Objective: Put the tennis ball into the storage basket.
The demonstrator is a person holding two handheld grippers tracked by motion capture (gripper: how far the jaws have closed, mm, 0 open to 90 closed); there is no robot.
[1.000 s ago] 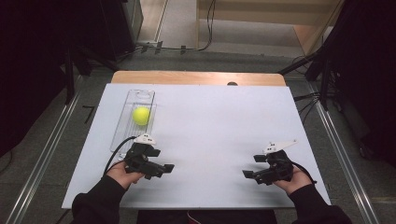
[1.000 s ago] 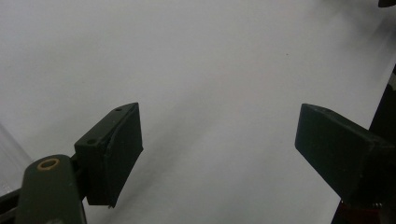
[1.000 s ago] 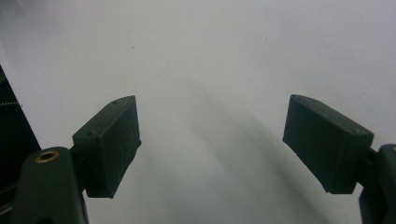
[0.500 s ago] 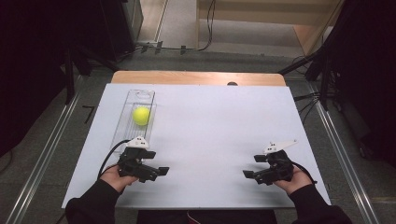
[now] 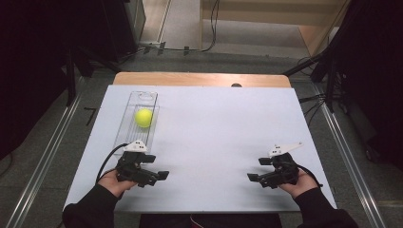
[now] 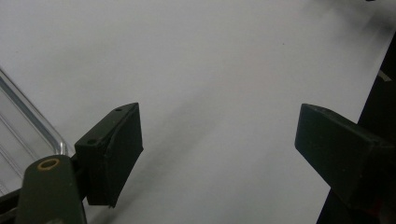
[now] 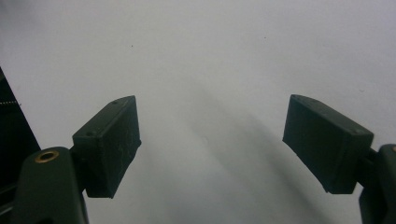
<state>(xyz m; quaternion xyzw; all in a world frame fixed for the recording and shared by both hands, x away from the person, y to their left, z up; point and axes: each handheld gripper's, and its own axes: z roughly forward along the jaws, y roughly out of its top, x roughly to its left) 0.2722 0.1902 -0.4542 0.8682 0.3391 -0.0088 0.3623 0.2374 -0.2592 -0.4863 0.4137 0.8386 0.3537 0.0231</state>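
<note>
White desk [image 5: 214,142] over a wooden top, grey floor around, dark surroundings. Yellow ball [image 5: 143,118] sits in clear tray [image 5: 134,99], far left. Left tongs [image 5: 159,175] and right tongs [image 5: 254,178] both released, empty, near edge.

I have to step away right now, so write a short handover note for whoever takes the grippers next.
Left gripper: open, holding nothing, near the table's front left, just in front of the clear tray.
Right gripper: open, holding nothing, front right.
Yellow ball: lying in the clear tray, far from both grippers.
Done: nothing gripped so far.
Left: probably reach the ball with the left gripper, which is nearer.
</note>
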